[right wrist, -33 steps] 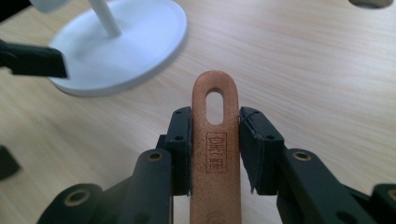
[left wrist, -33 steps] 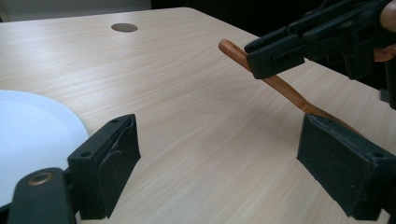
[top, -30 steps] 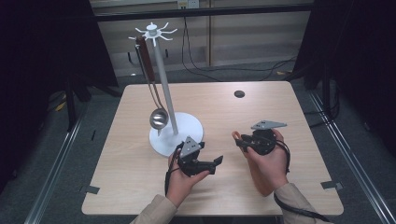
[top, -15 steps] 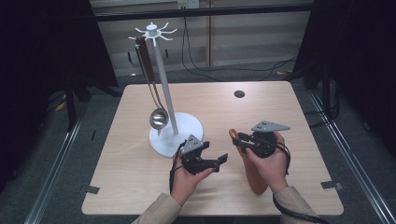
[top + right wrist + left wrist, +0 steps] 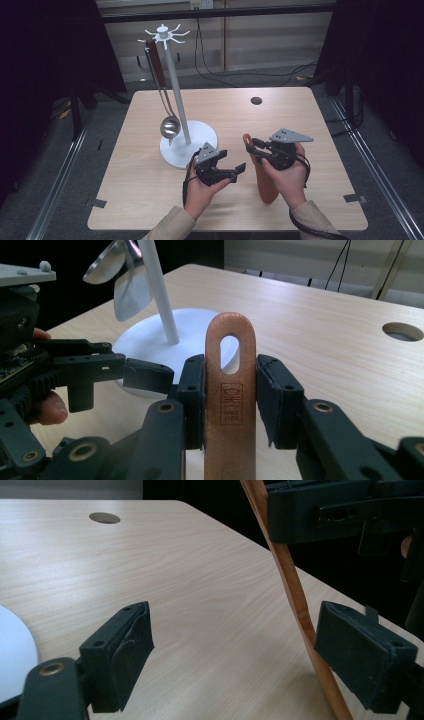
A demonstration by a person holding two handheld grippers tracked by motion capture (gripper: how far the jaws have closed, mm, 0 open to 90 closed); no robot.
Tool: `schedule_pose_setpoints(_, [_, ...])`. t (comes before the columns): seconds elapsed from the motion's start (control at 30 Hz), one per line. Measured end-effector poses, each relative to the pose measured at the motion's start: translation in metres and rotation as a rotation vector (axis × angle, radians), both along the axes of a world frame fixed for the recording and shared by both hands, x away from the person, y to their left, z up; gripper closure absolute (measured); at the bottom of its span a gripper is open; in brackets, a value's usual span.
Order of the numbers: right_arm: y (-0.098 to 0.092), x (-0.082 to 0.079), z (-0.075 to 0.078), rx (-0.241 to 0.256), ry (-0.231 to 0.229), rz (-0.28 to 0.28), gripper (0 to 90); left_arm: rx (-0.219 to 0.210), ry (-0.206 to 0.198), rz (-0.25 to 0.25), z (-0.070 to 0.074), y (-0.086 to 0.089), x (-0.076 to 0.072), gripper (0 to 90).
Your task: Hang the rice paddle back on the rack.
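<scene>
**Wooden utensil clamped in right gripper**

The table [image 5: 150, 195] carries a white stand [image 5: 172, 95] with a hanging ladle [image 5: 169, 126]. The right gripper [image 5: 230, 390] clamps the wooden utensil [image 5: 231, 405] near its slotted end, above the table's near right. The left gripper [image 5: 230, 655] stands apart, jaws wide, just beside it.

Even light from above is brightening the pale counter [image 5: 300, 130] while surroundings are fading into darkness. Shadows are staying soft. Nearest gripper parts are blurring in both gripper views; a steel ladle [image 5: 107, 262] is glinting.
</scene>
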State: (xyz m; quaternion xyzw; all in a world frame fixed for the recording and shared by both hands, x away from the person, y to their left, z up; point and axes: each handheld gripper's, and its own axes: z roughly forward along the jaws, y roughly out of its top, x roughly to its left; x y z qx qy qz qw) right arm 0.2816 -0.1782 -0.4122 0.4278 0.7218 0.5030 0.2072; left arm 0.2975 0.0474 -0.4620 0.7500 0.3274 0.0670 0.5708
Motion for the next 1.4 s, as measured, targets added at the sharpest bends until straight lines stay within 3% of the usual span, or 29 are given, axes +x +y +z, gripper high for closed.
schedule_pose_setpoints(0.07, [-0.001, 0.0, 0.002, 0.01, -0.017, -0.004, 66.9, -0.027, -0.001, -0.02, 0.0, -0.002, 0.001, 18.4])
schedule_pose_setpoints(0.33, [-0.002, -0.003, 0.009, 0.049, -0.069, -0.016, 67.0, -0.033, 0.01, -0.027, 0.002, -0.008, 0.003, 29.8])
schedule_pose_setpoints(0.4, [-0.002, -0.004, 0.01, 0.051, -0.086, -0.024, 67.0, -0.064, 0.011, -0.032, 0.002, -0.01, 0.004, 34.2])
schedule_pose_setpoints(0.63, [-0.007, -0.006, 0.013, 0.08, -0.115, -0.038, 66.9, -0.076, 0.004, -0.041, 0.007, -0.016, 0.006, 35.5])
schedule_pose_setpoints(0.83, [-0.006, -0.008, 0.015, 0.086, -0.132, -0.034, 67.0, -0.114, 0.005, -0.053, 0.011, -0.024, 0.005, 40.2])
schedule_pose_setpoints(1.03, [-0.006, -0.01, 0.017, 0.099, -0.146, -0.033, 66.9, -0.105, -0.037, -0.059, 0.014, -0.026, 0.004, 53.2])
schedule_pose_setpoints(1.13, [-0.007, -0.01, 0.018, 0.106, -0.152, -0.027, 66.9, -0.106, -0.038, -0.057, 0.017, -0.028, 0.004, 58.7])
schedule_pose_setpoints(1.4, [-0.007, -0.012, 0.024, 0.117, -0.164, -0.022, 66.9, -0.1, -0.052, -0.051, 0.023, -0.031, 0.004, 65.7])
